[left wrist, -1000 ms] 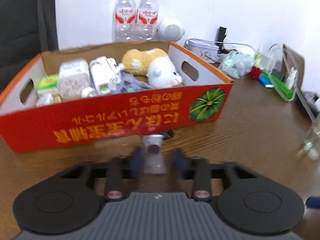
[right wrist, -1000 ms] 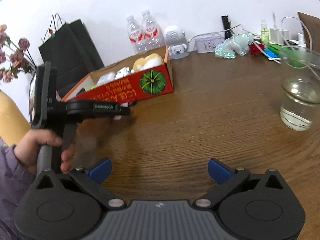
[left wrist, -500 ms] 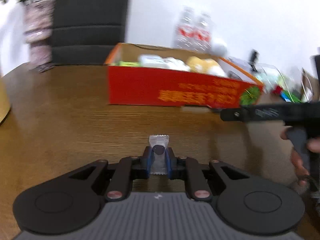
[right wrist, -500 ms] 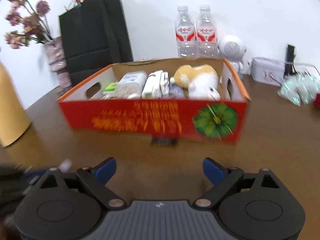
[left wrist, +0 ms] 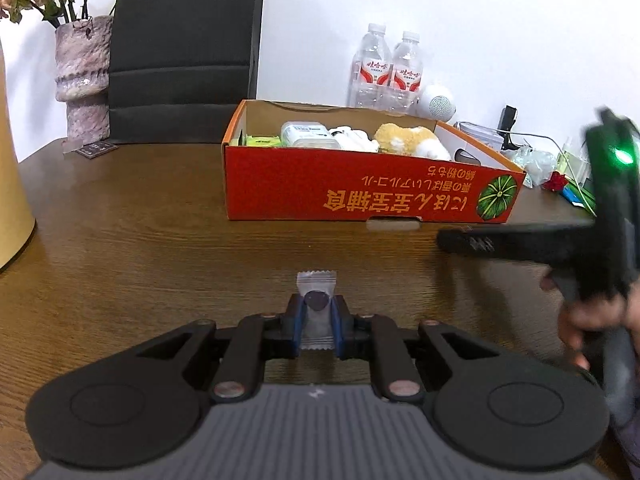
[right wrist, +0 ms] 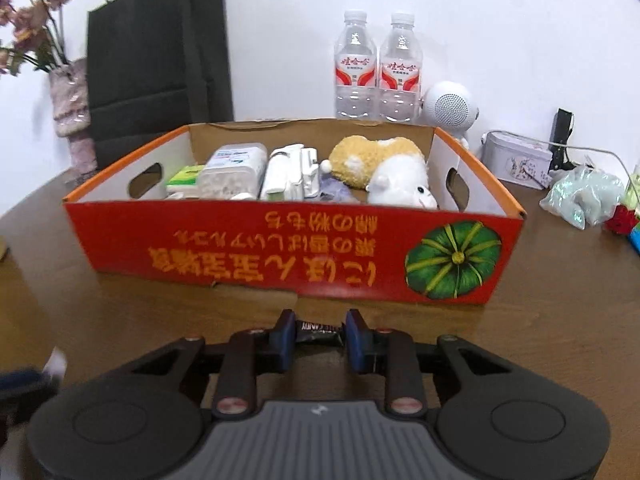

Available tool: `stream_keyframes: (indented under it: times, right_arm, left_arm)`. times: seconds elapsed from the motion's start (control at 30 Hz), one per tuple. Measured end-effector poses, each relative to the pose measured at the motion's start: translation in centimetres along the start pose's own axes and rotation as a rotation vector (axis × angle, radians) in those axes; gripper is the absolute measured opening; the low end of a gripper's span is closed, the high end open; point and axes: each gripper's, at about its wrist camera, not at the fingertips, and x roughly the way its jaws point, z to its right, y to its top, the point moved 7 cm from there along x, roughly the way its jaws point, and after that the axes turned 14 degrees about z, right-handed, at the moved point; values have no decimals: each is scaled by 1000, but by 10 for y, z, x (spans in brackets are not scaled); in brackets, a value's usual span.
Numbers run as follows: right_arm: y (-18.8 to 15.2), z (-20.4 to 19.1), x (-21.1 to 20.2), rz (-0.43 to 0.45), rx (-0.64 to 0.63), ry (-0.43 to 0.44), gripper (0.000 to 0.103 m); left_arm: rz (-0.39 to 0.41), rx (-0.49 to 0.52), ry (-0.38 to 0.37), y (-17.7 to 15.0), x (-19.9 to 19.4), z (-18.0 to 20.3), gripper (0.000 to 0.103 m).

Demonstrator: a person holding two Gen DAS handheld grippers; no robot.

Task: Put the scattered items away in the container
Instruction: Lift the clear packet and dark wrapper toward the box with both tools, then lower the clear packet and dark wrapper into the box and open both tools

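Observation:
The red cardboard box (left wrist: 360,188) stands on the wooden table and holds a plush toy (left wrist: 412,142), white containers and packets. It also shows in the right wrist view (right wrist: 256,248). My left gripper (left wrist: 317,322) is shut on a clear-wrapped candy (left wrist: 316,300), well in front of the box. My right gripper (right wrist: 319,334) is shut on a dark candy wrapper (right wrist: 319,327) just in front of the box's front wall. The right gripper's body (left wrist: 560,240) shows at the right of the left wrist view.
Two water bottles (right wrist: 376,68), a white speaker (right wrist: 448,106) and a tin (right wrist: 516,158) stand behind the box. A black bag (left wrist: 184,52) and a vase (left wrist: 82,80) are at the back left. Clutter (right wrist: 584,196) lies at the right.
My right gripper has closed on the dark candy wrapper in front of the box. My left gripper, still holding its candy, has drawn back and left from the box.

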Motion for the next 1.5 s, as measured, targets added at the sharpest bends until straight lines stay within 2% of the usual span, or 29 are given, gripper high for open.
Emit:
stream_keyframes:
  times: [0.1, 0.27, 0.37, 0.43, 0.53, 0.63, 0.7, 0.8, 0.87, 0.93, 1.07, 1.2, 1.33, 1.4, 1.5]
  right_arm:
    - [-10, -2, -29, -26, -14, 28, 26]
    - [-42, -10, -110, -19, -26, 110, 26]
    - [-61, -13, -154, -2, -65, 108, 26]
    - [-70, -14, -175, 13, -97, 89, 26]
    - [-74, -13, -190, 21, -84, 84, 26]
    - [-70, -13, -192, 56, -61, 94, 26]
    - [-66, -12, -194, 82, -44, 92, 26]
    - [-62, -12, -199, 105, -32, 102, 26]
    - [-59, -10, -203, 123, -28, 104, 26]
    - [-47, -7, -206, 150, -26, 108, 26]
    - [9, 4, -208, 249, -39, 115, 26]
    - [86, 20, -184, 314, -65, 126, 26]
    - [146, 37, -131, 276, -58, 154, 26]
    - [161, 43, -95, 224, -52, 156, 26]
    - [168, 49, -47, 150, -64, 150, 26]
  left_arm:
    - [-2, 19, -1, -3, 0, 4, 15]
    - [9, -12, -9, -5, -19, 10, 15]
    - [33, 10, 8, -12, -47, 24, 15]
    - [36, 17, -9, -18, -65, 38, 15]
    - [64, 43, -18, -20, -90, 53, 15]
    - [99, 106, 23, -16, -100, 56, 15]
    - [113, 99, 52, -12, -105, 52, 15]
    - [130, 84, 50, -6, -113, 52, 15]
    - [150, 89, 38, 3, -114, 53, 15]
    - [186, 86, 15, 28, -110, 48, 15]
    - [244, 80, -22, 100, -82, 38, 15]
    - [143, 60, -41, 154, -10, 27, 15]
    - [-24, 41, -55, 164, 78, 18, 15]
    - [-76, 13, -57, 158, 110, 12, 15]
    - [-119, -15, -84, 142, 146, 4, 15]
